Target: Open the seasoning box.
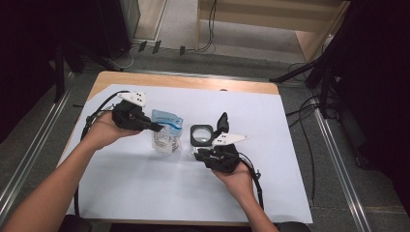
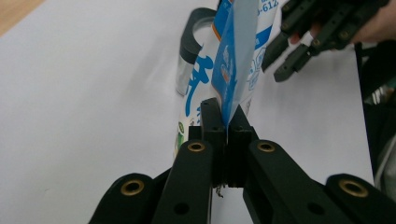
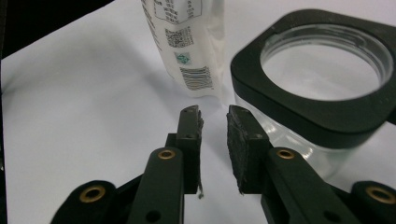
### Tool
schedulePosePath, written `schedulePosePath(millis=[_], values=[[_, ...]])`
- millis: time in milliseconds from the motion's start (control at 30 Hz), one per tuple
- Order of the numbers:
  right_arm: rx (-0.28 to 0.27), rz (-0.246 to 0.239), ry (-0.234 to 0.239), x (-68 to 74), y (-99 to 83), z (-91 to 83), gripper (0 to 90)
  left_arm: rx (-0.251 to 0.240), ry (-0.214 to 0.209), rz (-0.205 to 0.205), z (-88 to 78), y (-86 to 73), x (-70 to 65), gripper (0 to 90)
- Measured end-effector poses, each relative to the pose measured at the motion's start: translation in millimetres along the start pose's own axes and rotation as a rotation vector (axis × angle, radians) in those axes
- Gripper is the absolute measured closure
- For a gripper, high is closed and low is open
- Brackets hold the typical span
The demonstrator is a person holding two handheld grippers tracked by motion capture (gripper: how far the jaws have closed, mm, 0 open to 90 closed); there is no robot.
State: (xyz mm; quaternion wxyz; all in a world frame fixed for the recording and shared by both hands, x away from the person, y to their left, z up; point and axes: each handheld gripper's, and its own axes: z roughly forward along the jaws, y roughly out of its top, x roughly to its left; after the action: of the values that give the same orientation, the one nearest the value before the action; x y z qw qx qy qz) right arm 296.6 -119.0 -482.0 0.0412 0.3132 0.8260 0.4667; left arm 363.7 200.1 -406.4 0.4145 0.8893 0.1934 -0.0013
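Note:
A blue-and-white printed pouch [image 1: 167, 133] stands on the white sheet [image 1: 145, 193] left of centre. My left gripper [image 1: 157, 128] reaches it from the left and is shut on its blue top edge; in the left gripper view the pads [image 2: 211, 116] pinch that thin edge of the pouch [image 2: 233, 56]. A clear glass jar [image 1: 202, 135] with a black square rim stands just right of the pouch, its black lid [image 1: 222, 123] tipped up. My right gripper [image 1: 198, 153] sits in front of the jar. Its jaws [image 3: 214, 116] stand a little apart with nothing between them, the jar [image 3: 317, 93] at their right and the pouch [image 3: 187, 42] ahead.
The white sheet covers most of a wooden table [image 1: 183, 81]. Cables [image 1: 256, 179] trail from both grippers toward the near edge. Dark stands and floor cables surround the table. In the left gripper view the right gripper [image 2: 303, 42] shows beyond the pouch.

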Motion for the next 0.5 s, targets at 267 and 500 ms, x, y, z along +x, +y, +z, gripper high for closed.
schedulePosePath(millis=[267, 500], values=[[-0.028, -0.002, -0.02, 17.8, 14.6, 14.6, 89.5, -0.003, 0.039, -0.018, -24.8, 17.8, -12.7, 90.0], [-0.04, -0.027, -0.028, 25.4, 23.6, 39.2, 63.9, -0.008, 0.057, -0.018, -50.4, 28.8, -18.3, 90.0]])
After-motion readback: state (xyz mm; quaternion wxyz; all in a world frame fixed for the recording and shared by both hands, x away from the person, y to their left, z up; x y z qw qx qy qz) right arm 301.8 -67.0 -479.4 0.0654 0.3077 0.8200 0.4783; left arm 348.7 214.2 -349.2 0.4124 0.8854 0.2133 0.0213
